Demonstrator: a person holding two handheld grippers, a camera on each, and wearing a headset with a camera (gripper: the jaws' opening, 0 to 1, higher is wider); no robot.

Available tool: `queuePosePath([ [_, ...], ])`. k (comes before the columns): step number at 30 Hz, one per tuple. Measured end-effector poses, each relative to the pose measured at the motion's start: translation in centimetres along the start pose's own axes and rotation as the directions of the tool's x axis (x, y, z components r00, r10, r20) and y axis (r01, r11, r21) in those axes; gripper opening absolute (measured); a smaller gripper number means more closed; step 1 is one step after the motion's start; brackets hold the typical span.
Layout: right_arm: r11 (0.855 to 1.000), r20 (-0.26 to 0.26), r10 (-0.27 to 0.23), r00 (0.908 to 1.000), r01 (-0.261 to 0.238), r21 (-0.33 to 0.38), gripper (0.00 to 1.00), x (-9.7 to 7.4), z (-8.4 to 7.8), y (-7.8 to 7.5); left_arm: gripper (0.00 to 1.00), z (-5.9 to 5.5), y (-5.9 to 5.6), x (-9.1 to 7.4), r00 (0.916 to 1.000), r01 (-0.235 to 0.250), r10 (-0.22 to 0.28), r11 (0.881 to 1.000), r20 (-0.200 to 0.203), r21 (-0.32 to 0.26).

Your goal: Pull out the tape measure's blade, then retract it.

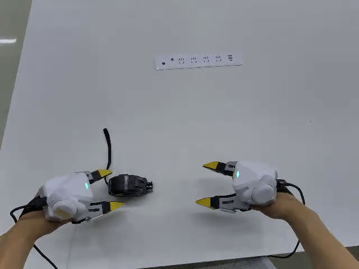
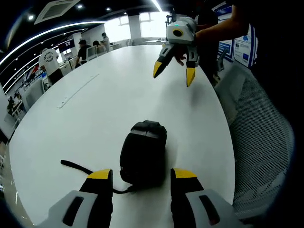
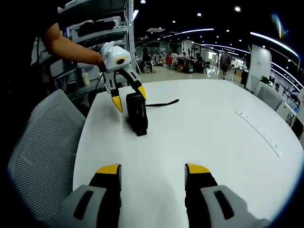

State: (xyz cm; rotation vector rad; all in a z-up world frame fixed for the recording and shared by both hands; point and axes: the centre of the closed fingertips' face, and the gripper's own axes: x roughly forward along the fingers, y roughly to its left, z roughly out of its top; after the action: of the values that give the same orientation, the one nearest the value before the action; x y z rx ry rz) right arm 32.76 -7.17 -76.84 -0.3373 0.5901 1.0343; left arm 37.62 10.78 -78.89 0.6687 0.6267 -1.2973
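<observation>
The tape measure [image 1: 130,185] lies on the table [image 1: 168,117] just ahead of the left tool [image 1: 111,189], power strip [image 1: 197,60] behind.

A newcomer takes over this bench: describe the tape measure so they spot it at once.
On the white table, go to the near edge, opposite the white power strip. Between the left gripper's open yellow-tipped jaws lies the tape measure: a small black case trailing a black strap.

Head view: illumination is bright, even and overhead. The white table [image 1: 168,101] is near overexposure, and a soft, faint shadow lies beneath the tape measure [image 1: 130,185]. Both gripper views show strong fisheye curvature at the edges and dim surroundings. Ceiling light strips [image 3: 268,40] glare. Windows [image 2: 142,23] are blown out.
</observation>
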Motion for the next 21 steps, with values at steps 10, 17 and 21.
queuePosePath([
  [10, 0.999, 0.007, 0.039, 0.9992, -0.039, -0.014, 0.50, 2.1, 0.8, 0.3, 0.39, -0.3, 0.0, 0.6, 0.9983, 0.042, -0.040, 0.998, -0.041, 0.051],
  [17, 0.997, 0.011, 0.070, 0.9975, -0.070, -0.026, 0.48, 3.7, 1.6, 0.6, 0.37, -0.6, 0.1, 1.0, 0.9962, 0.066, -0.061, 0.995, -0.062, 0.075],
  [21, 0.996, 0.012, 0.085, 0.9963, -0.085, -0.034, 0.46, 4.6, 2.0, 0.8, 0.35, -0.7, 0.1, 1.4, 0.9947, 0.079, -0.073, 0.993, -0.072, 0.083],
])
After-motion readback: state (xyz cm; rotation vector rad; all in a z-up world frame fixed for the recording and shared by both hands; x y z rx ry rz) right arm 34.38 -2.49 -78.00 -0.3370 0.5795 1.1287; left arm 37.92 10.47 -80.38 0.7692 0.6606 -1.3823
